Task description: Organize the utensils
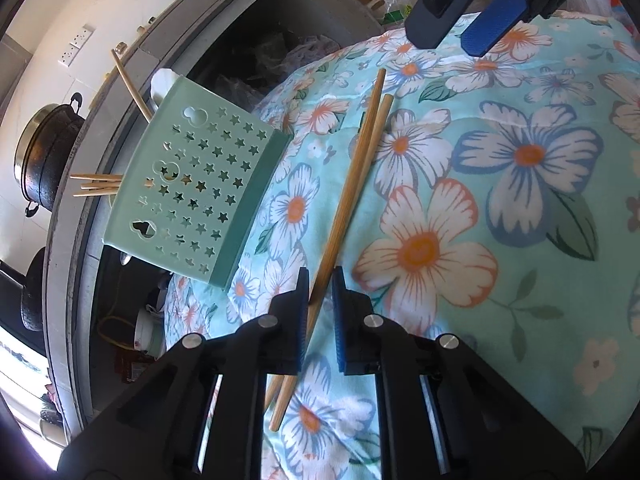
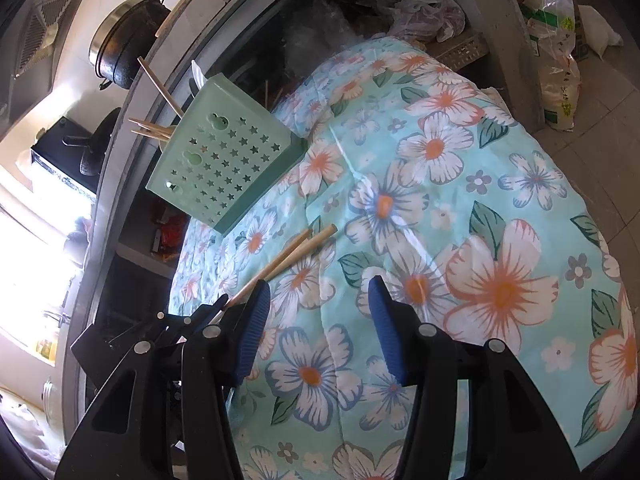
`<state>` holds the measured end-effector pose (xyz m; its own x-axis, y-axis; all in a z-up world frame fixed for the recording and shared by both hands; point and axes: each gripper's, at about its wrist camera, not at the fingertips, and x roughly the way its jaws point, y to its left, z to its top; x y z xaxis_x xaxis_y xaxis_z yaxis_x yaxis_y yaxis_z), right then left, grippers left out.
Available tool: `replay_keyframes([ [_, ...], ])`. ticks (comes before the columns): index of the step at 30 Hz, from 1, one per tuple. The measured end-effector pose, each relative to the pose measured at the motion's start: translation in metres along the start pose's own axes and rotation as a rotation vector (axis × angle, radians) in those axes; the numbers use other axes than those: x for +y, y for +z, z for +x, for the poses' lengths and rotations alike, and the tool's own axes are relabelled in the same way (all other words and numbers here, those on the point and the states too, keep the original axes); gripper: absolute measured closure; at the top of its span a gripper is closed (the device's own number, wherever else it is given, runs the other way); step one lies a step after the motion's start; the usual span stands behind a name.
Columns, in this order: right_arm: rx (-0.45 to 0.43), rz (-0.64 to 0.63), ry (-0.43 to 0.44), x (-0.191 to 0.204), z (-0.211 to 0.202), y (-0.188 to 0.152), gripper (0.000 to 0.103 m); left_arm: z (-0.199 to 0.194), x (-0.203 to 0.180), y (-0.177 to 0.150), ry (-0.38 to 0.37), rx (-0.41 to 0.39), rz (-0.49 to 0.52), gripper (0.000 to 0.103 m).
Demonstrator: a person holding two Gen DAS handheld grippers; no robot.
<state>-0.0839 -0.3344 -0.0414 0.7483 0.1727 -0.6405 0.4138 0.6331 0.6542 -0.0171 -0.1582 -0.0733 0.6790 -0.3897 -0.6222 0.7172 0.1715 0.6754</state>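
Left gripper [image 1: 320, 280] nips two chopsticks [image 1: 352, 184] near their ends: light, stiff, slippery. Right gripper [image 2: 318, 300] half-open, empty.

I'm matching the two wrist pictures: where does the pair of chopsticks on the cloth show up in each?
Left wrist: chopsticks run diagonally up the centre.
Right wrist: chopsticks left of centre, slanting up-right.
Shared landmark: green holder, left of them in both.
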Motion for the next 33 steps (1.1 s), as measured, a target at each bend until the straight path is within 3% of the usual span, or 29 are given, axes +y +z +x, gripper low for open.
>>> replay_keyframes([
  [10,-0.005,-0.007,0.009,0.004,-0.003,-0.001,0.053,-0.034,-0.002,-0.010,-0.059,0.011,0.021,0.094],
  [19,-0.016,0.000,0.009,0.003,-0.007,-0.001,0.053,-0.038,-0.006,-0.024,-0.131,0.061,-0.027,0.087],
  [24,-0.027,0.010,0.004,0.000,-0.011,0.001,0.053,-0.041,0.008,-0.020,-0.182,0.028,-0.120,0.074],
  [33,-0.047,0.037,-0.010,-0.010,-0.017,0.004,0.053,-0.031,-0.003,0.011,-0.242,-0.037,-0.143,0.073],
])
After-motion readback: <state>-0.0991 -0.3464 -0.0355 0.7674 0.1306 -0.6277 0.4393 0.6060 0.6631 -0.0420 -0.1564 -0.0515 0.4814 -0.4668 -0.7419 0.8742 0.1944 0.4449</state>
